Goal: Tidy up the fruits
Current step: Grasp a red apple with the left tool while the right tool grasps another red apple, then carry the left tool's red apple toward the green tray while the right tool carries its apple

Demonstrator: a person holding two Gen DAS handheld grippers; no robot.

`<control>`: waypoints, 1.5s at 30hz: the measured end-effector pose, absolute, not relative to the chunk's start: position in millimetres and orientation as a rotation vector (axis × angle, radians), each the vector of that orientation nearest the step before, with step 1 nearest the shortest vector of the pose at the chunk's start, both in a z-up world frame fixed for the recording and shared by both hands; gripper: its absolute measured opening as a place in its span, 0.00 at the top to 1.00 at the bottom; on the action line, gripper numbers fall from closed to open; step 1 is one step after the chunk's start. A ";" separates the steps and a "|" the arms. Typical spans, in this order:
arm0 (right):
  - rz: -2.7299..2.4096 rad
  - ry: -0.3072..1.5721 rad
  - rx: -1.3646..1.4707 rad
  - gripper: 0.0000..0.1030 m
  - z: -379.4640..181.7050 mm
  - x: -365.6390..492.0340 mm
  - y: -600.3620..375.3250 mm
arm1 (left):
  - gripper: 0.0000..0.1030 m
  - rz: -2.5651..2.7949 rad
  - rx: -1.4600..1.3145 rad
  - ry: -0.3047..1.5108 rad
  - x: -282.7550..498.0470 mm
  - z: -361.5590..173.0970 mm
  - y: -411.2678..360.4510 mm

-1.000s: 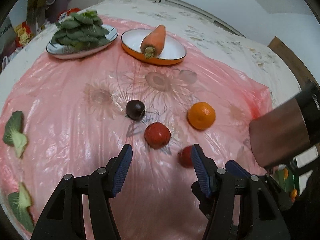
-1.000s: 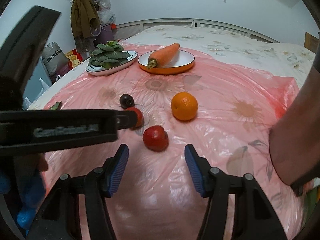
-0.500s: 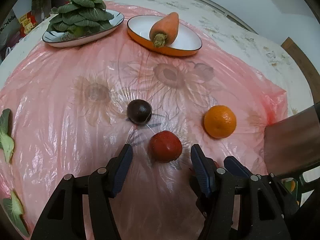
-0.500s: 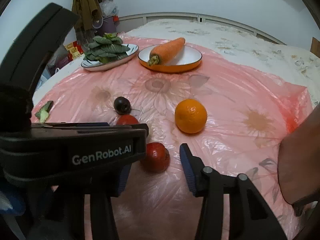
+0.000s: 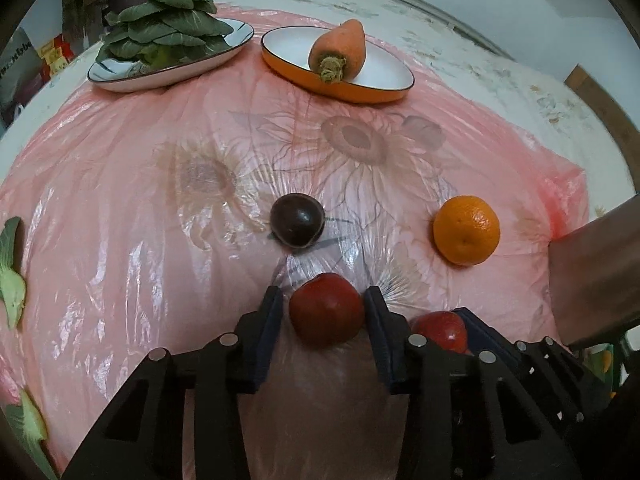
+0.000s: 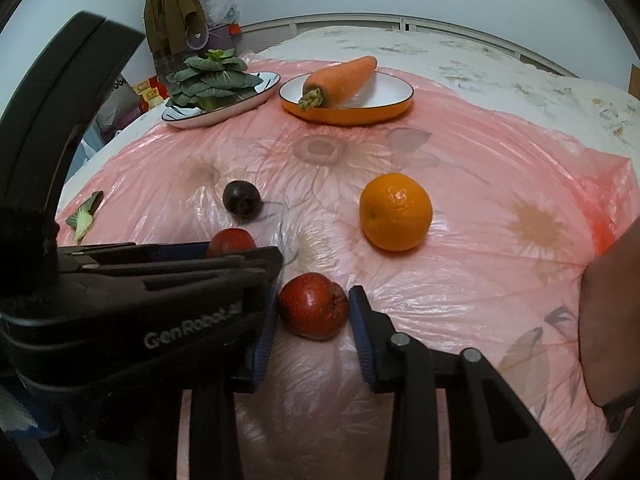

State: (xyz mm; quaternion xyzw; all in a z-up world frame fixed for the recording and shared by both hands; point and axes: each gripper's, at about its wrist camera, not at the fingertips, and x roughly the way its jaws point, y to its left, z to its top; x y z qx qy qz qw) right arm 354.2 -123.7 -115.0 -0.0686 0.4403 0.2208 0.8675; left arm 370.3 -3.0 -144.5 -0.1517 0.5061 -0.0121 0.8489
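Two red apples, a dark plum and an orange lie on a pink plastic sheet. My left gripper (image 5: 322,308) is shut on one red apple (image 5: 326,310) that rests on the sheet. My right gripper (image 6: 312,310) is shut on the other red apple (image 6: 313,305), also on the sheet; this apple shows in the left wrist view (image 5: 440,330) too. The plum (image 5: 297,220) and the orange (image 5: 467,229) lie just beyond. The left gripper's body (image 6: 140,300) fills the left of the right wrist view, with its apple (image 6: 231,241) peeking above it.
At the back stand an orange dish (image 5: 336,76) holding a carrot (image 5: 340,54) and a plate (image 5: 168,68) piled with green leaves (image 5: 168,34). Loose leaf pieces (image 5: 12,276) lie at the sheet's left edge. A person's forearm (image 6: 612,312) is at the right.
Both grippers have moved forward and down over the apples and closed from wide open onto them. The two grippers now sit side by side.
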 end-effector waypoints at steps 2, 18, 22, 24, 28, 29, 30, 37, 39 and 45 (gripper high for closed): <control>0.459 0.922 -0.139 0.57 -113.7 354.1 -124.2 | 0.70 -0.036 -0.364 1.060 368.5 -144.1 5.1; 0.459 0.905 -0.111 0.58 -93.6 341.4 -129.1 | 0.73 -0.101 -0.502 1.023 355.8 -127.4 25.4; 0.452 0.903 -0.113 0.58 -87.8 330.8 -131.5 | 0.73 -0.107 -0.514 1.027 350.6 -122.6 24.9; 0.449 0.903 -0.110 0.58 -85.4 325.1 -133.7 | 0.73 -0.107 -0.525 1.030 345.8 -121.3 25.4; 0.443 0.905 -0.101 0.58 -81.0 310.8 -139.8 | 0.73 -0.106 -0.518 1.028 333.8 -116.2 25.3; 0.441 0.905 -0.096 0.58 -79.3 306.3 -142.1 | 0.73 -0.110 -0.513 1.026 329.4 -113.5 24.8; 0.439 0.905 -0.093 0.58 -78.3 303.5 -143.4 | 0.73 -0.111 -0.507 1.024 324.8 -111.3 25.2; 0.426 0.902 -0.078 0.58 -67.4 267.4 -156.4 | 0.73 -0.132 -0.437 1.012 292.7 -93.0 14.3; 0.421 0.901 -0.078 0.58 -63.9 258.8 -158.7 | 0.73 -0.141 -0.428 1.006 282.2 -86.6 10.2; 0.399 0.896 -0.064 0.58 -53.0 227.2 -171.4 | 0.73 -0.160 -0.362 0.983 247.5 -68.4 -4.5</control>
